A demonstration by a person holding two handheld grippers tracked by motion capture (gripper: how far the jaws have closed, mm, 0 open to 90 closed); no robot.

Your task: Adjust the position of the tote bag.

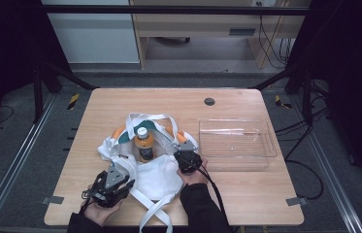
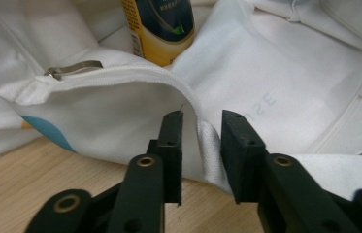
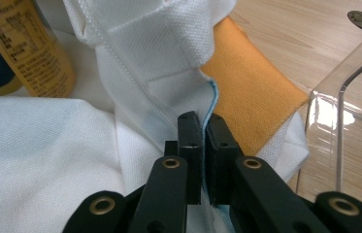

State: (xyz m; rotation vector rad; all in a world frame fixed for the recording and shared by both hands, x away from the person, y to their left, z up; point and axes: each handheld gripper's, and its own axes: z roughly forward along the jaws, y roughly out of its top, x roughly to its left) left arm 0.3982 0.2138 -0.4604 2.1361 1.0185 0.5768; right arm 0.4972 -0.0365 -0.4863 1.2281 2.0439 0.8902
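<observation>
Room: dark frame rails around a pale wooden table (image 1: 120, 102), grey floor and a wooden desk beyond it at 12 o'clock.
Bag: white fabric bag (image 1: 156, 177) with orange and teal patches lies at the table's centre, its straps trailing toward 6 o'clock; zipper pull (image 2: 74, 68) shows on its hem.
Bottle: yellow-labelled bottle (image 1: 144, 143) stands upright inside the bag's mouth.
Tray: clear plastic tray (image 1: 261, 155) sits at 3 o'clock of the bag, just beside it.
My left arm: forearm enters from 6 o'clock, hand under the tool, pointing toward 1 o'clock.
Left hand-held gripper (image 2: 202, 131): at the bag's 7 o'clock edge; jaws parted narrowly, the white hem (image 2: 206, 145) passing between them without being pinched on both sides.
My right arm: dark sleeve (image 1: 195, 204) comes from 6 o'clock, hand wrapped around the tool, aimed toward 11 o'clock.
Right hand-held gripper (image 3: 205, 121): at the bag's 3 o'clock edge, jaws clamped tight on the bag's blue-stitched seam, orange patch (image 3: 251, 107) just beyond.
</observation>
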